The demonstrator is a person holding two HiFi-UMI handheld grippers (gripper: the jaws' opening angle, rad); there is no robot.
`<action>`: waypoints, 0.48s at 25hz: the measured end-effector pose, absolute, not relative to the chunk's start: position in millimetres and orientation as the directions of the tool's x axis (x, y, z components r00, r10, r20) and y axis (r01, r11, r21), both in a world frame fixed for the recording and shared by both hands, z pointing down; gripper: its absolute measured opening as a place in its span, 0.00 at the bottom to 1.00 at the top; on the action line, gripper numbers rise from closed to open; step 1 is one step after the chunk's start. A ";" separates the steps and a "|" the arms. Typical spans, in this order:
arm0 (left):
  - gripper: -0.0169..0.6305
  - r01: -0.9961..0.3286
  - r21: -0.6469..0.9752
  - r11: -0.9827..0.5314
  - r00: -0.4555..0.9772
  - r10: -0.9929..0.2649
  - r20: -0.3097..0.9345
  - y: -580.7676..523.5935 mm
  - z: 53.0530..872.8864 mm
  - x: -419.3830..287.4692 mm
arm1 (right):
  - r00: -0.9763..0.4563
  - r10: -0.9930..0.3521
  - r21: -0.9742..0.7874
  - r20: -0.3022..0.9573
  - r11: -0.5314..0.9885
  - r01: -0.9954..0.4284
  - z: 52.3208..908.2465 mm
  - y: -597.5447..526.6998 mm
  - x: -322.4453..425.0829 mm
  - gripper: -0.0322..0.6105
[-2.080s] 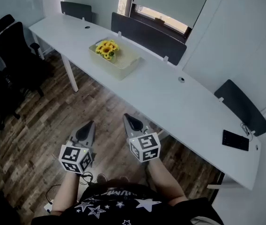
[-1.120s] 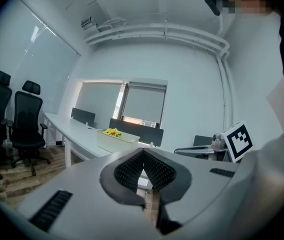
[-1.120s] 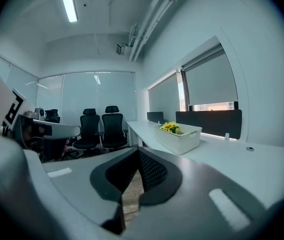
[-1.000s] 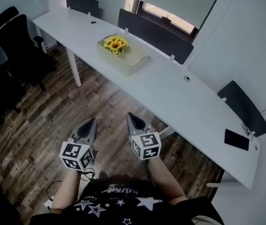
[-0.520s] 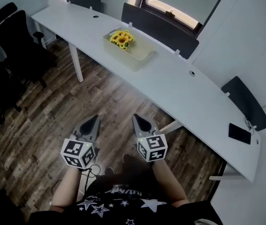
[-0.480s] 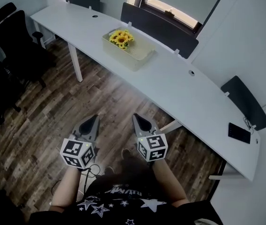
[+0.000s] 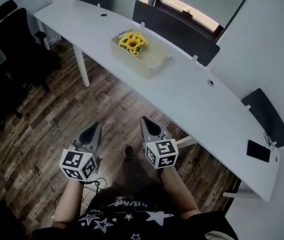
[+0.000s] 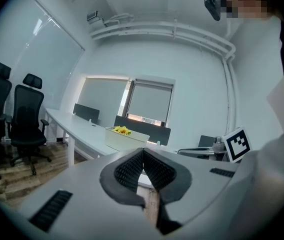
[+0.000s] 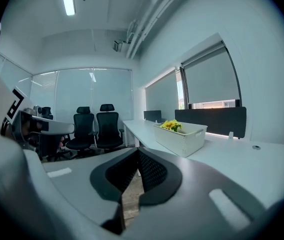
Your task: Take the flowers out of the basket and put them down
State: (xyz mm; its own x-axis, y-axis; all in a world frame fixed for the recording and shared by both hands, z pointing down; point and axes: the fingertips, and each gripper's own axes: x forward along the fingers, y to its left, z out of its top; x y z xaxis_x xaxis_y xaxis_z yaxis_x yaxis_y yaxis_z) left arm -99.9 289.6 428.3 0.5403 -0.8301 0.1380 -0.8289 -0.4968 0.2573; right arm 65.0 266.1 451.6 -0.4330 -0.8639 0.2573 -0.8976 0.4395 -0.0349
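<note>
A bunch of yellow sunflowers (image 7: 133,41) sits in the left end of a cream basket (image 7: 152,64) on the long white table (image 7: 192,96). The same flowers (image 8: 122,130) show small and far in the left gripper view, and the flowers (image 9: 172,125) stick out of the basket (image 9: 184,138) in the right gripper view. My left gripper (image 7: 96,126) and right gripper (image 7: 145,120) hang side by side over the wooden floor, well short of the table. Both are shut with nothing between their jaws.
Black office chairs (image 7: 17,39) stand at the left. Dark divider panels (image 7: 177,31) line the table's far edge. A black phone (image 7: 258,150) lies near the table's right end. A white table leg (image 7: 81,66) stands below the basket's left side.
The view has shifted toward the table, so the basket sits lower and further right in the head view. Both grippers stay shut and have drifted slightly forward.
</note>
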 end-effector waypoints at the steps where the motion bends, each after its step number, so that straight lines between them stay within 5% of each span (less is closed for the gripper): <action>1: 0.04 -0.834 0.257 -0.488 0.532 -0.835 0.140 279.7 428.5 -100.9 | -0.438 -0.863 -0.042 0.253 0.442 -0.896 451.6 254.0 64.9 0.05; 12: 0.04 -0.862 0.235 -0.448 0.490 -0.855 0.167 164.1 426.8 -86.0 | -0.475 -0.849 -0.057 0.233 0.476 -0.878 445.6 123.4 77.5 0.05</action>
State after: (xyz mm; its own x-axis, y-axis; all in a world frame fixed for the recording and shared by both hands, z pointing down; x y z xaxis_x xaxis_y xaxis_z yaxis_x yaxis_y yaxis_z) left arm -86.0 164.1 426.8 0.4903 -0.8553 0.1674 -0.8624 -0.4484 0.2348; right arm 77.5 123.4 445.6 -0.4749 -0.8485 0.2334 -0.8778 0.4757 -0.0566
